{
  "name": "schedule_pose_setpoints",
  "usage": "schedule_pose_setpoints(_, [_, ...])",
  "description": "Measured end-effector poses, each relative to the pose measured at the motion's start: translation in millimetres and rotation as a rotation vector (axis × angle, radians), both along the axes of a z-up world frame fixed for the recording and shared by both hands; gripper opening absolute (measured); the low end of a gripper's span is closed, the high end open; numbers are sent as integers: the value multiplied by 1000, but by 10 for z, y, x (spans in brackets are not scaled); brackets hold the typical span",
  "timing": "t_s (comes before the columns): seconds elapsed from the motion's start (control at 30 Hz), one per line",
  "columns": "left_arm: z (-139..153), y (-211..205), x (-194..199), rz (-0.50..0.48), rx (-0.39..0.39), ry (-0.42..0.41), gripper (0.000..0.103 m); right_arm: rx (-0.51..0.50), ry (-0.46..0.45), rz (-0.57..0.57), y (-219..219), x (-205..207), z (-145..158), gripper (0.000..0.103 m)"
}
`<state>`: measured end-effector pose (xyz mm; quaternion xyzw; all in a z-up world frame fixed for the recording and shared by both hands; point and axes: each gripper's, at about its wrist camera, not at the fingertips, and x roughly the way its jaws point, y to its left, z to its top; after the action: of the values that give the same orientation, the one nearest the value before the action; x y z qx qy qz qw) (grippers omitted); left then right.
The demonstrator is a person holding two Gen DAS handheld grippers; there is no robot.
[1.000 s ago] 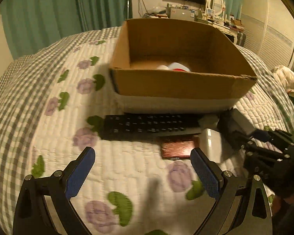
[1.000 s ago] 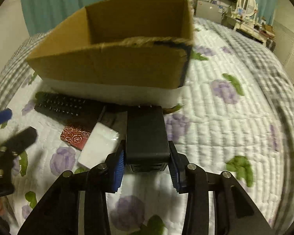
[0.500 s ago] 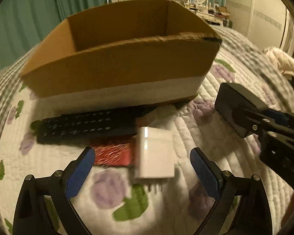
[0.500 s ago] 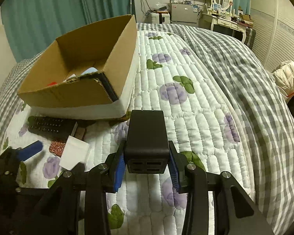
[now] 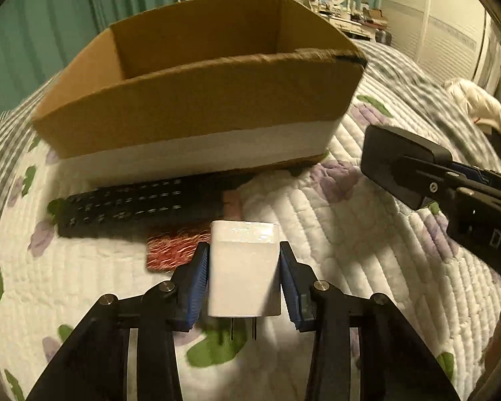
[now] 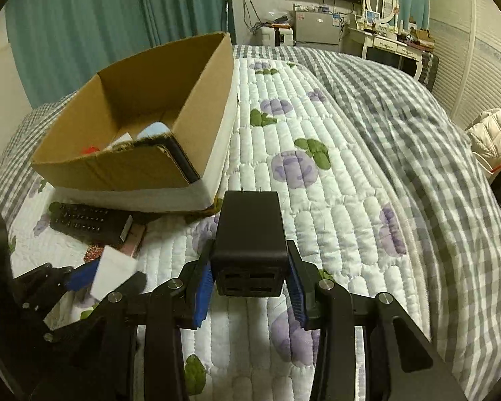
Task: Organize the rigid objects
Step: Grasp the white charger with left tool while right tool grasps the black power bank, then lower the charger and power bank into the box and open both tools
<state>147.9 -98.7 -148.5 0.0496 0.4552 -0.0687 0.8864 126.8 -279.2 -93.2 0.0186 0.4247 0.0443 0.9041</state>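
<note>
White charger point(image 5: 244, 272) first: small, stiff, light by the look of it, glossy shell likely slippery, so best pinched flat across the two broad sides, well clear of the prongs. Blocky, rounded edges, two metal prongs poking out at 6 o'clock toward the camera. Clamped between the blue pads point(image 5: 197, 277) of the left gripper point(image 5: 243, 279), low over the quilt point(image 5: 334, 250); touching it or just lifted, cannot tell.

Black charger point(image 6: 249, 245) next: chunkier, matte, rigid, probably a bit heavier; same side-on pinch suits it. Ports facing the lens, prongs pointing away at 12 o'clock. Squeezed tight in the right gripper point(image 6: 249, 287), held above the quilt.

Outward now: red patterned card point(image 5: 177, 249) at 10 o'clock of the white charger, remote point(image 5: 140, 209) beyond it, lying along the box point(image 5: 197, 107) wall. Box open-topped, a few items already inside, at 10 o'clock from the black charger.
</note>
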Motion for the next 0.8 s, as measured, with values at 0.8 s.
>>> schedule_pose_setpoints(0.8, [1364,531,968,-18,-57,-188,41,-25,-258,156,714,517,1381,38])
